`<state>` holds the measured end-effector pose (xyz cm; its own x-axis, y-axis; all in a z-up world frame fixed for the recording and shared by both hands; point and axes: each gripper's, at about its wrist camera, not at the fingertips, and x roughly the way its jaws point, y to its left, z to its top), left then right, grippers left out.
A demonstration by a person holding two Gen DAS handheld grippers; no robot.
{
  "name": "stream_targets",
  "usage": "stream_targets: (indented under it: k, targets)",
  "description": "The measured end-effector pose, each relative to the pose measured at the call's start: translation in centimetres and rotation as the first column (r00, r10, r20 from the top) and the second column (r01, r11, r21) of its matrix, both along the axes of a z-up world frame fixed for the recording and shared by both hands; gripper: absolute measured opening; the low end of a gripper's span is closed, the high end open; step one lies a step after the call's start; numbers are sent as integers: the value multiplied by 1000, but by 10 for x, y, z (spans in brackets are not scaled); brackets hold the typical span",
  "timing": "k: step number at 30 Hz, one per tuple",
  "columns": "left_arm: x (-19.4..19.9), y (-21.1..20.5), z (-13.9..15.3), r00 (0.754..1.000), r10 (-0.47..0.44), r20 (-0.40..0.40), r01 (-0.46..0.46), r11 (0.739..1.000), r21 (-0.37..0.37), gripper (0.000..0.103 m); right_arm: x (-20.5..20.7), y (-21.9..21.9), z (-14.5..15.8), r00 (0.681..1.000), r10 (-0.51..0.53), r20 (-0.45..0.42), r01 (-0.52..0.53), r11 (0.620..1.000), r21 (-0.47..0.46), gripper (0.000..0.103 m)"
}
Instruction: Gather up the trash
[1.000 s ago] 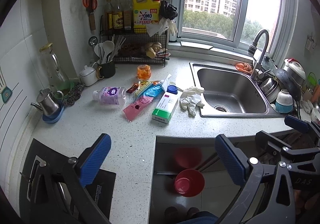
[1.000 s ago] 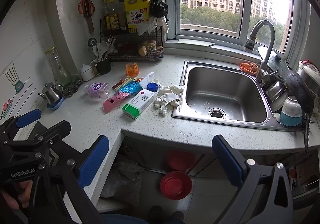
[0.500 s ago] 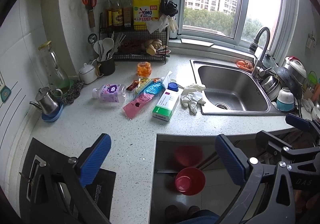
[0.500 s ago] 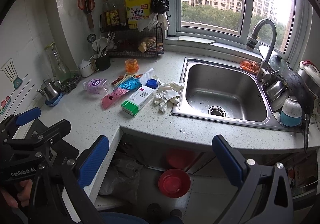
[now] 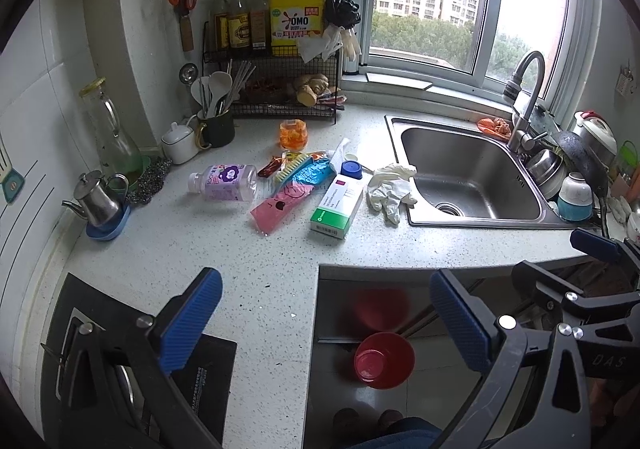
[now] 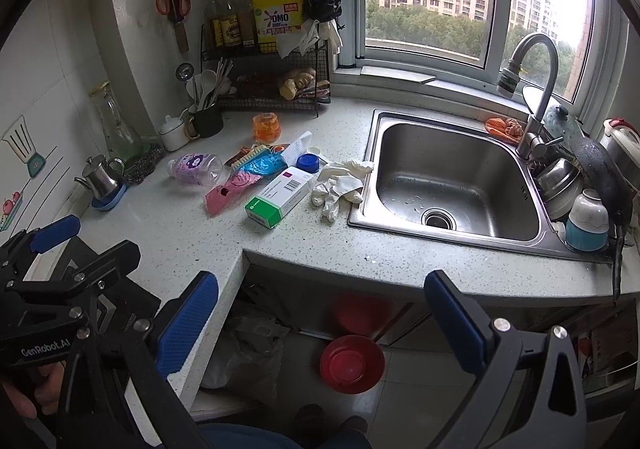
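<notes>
- You are holding the left gripper (image 5: 326, 313) with its blue fingers spread wide, and nothing is sitting between them.
- You are holding the right gripper (image 6: 320, 315) the same way — fingers wide apart, gripping nothing.
- Both claws are hanging at the near edge of the speckled counter (image 5: 208, 249), apart from every piece of trash.
- The trash is lying in one heap ahead of both claws, left of the sink (image 5: 468, 177).
- The white-and-green carton (image 5: 337, 207) is lying nearest to the left claw, straight ahead of it; for the right claw it is ahead and a little left.
- The pink wrapper (image 5: 280, 205) is touching the blue wrapper (image 5: 314, 173) — both are just left of the carton.
- The clear bottle with the purple label (image 5: 224, 183) is lying on its side further left.
- The crumpled white gloves (image 5: 390, 191) are resting between the carton and the sink rim.
- The red bowl (image 6: 352, 363) is sitting on the floor below, between the right claw's fingers in its view.
</notes>
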<state>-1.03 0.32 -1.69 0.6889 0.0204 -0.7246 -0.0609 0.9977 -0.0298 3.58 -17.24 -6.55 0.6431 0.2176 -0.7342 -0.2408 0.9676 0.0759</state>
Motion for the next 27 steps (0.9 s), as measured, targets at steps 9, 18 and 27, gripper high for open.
stream_targets:
  k: [9,18,27]
  targets:
    - [0,-4,4,1000,18,-6,-18,1000,19,103,3,-1,0,1000,9,-3,-9,1000,25,103]
    - [5,-9,6,999,44,-19,-43,999,24,103,11,-4,2,999,47,-2,-46,998,53,103]
    - [15,-16,10,997,80,-16,-80,997,20,103,22,-14,3,996,83,-11,-83,995,53,103]
